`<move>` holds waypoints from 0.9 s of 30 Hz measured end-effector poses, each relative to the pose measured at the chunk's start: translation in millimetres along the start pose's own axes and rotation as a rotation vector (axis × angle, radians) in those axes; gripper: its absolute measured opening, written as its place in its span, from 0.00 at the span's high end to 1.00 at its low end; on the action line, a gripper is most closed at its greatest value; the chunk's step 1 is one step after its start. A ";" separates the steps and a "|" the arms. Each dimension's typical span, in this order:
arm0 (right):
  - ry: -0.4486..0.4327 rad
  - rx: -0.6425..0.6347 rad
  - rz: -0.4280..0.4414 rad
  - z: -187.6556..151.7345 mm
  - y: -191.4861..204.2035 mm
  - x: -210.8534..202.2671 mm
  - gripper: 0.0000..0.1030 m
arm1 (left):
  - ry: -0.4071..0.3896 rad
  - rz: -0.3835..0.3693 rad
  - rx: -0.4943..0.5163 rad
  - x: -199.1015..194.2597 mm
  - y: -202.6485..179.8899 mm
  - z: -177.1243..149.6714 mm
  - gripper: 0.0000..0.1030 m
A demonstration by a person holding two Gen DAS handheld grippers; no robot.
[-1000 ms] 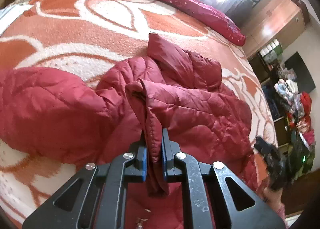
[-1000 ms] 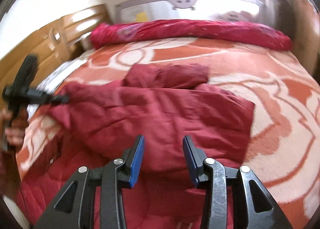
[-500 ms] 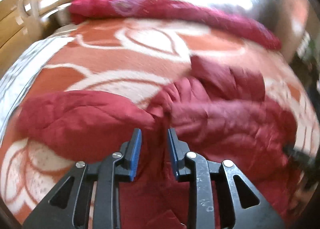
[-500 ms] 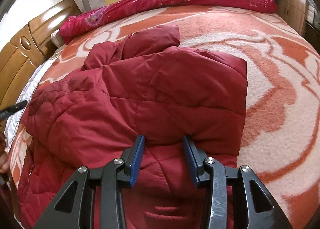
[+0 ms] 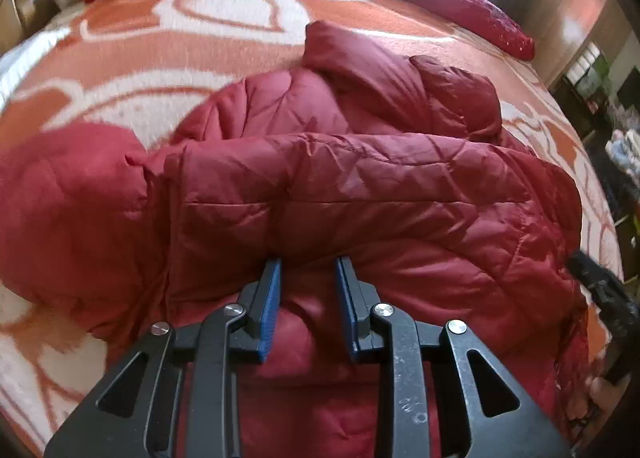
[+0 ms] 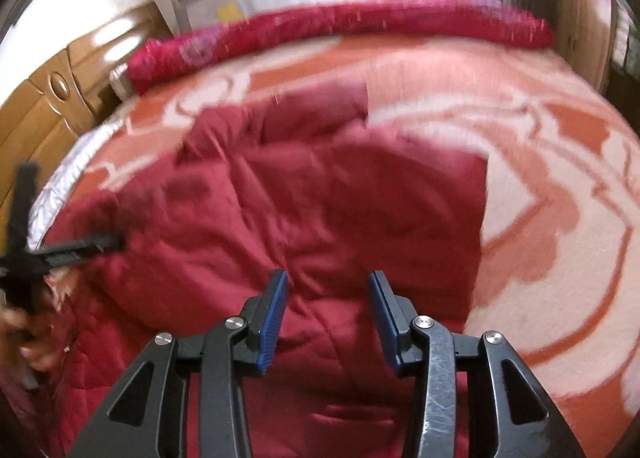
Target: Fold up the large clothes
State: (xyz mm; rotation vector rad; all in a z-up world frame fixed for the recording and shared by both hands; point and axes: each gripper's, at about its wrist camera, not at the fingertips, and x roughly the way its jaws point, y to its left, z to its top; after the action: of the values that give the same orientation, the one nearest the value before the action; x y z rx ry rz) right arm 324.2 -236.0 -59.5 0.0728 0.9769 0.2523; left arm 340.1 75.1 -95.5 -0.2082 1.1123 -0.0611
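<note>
A dark red quilted puffer jacket [image 5: 360,186] lies on the bed, one side folded over its body, a sleeve bulging at the left and the hood toward the far side. My left gripper [image 5: 308,264] is open and empty, its blue pads just above the folded edge. The jacket fills the right wrist view [image 6: 320,210], which is blurred. My right gripper [image 6: 328,278] is open and empty above the jacket's near part. The left gripper shows there at the left edge [image 6: 60,250], and the right gripper shows at the right edge of the left wrist view [image 5: 604,294].
The bed carries an orange and white flower-pattern blanket [image 5: 180,42]. A rolled crimson quilt [image 6: 340,30] lies along the far side. A wooden headboard [image 6: 44,106] stands at the left. Shelves and clutter [image 5: 616,98] stand beyond the bed's right side.
My left gripper has let go of the jacket edge it held and opened, and the fold now lies flat. My right gripper stayed open and shifted over the jacket.
</note>
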 end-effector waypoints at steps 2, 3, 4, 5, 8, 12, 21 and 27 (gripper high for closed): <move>-0.005 -0.010 0.002 7.4 1.4 1.5 0.49 | -0.003 -0.006 0.008 1.1 -0.2 -1.8 0.76; 0.016 -0.013 0.000 10.1 1.1 9.7 0.49 | -0.007 -0.005 0.016 1.4 0.0 -2.2 0.76; 0.045 -0.017 -0.010 10.9 1.0 20.1 0.49 | -0.011 -0.005 0.024 1.0 -0.4 -2.8 0.76; 0.092 -0.024 -0.029 8.4 0.2 34.6 0.49 | -0.013 -0.008 0.029 2.9 -2.3 -3.9 0.76; 0.139 -0.035 -0.032 -5.4 -4.4 63.3 0.49 | -0.016 -0.036 0.027 6.2 3.4 -6.4 0.76; 0.133 -0.024 -0.032 -7.4 -6.5 64.1 0.49 | -0.017 -0.063 0.018 9.3 7.3 -7.3 0.76; 0.116 -0.009 -0.026 -2.1 -0.5 38.4 0.48 | -0.041 -0.115 -0.043 -16.7 17.4 -9.7 0.76; 0.091 0.001 0.066 -3.1 14.7 0.8 0.40 | -0.078 -0.115 -0.127 -47.7 50.1 -22.0 0.42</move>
State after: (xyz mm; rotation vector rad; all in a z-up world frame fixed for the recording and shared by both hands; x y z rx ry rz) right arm 319.5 -221.7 -59.4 0.0950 1.0658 0.3175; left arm 296.5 128.4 -72.6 -0.3855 1.0264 -0.0845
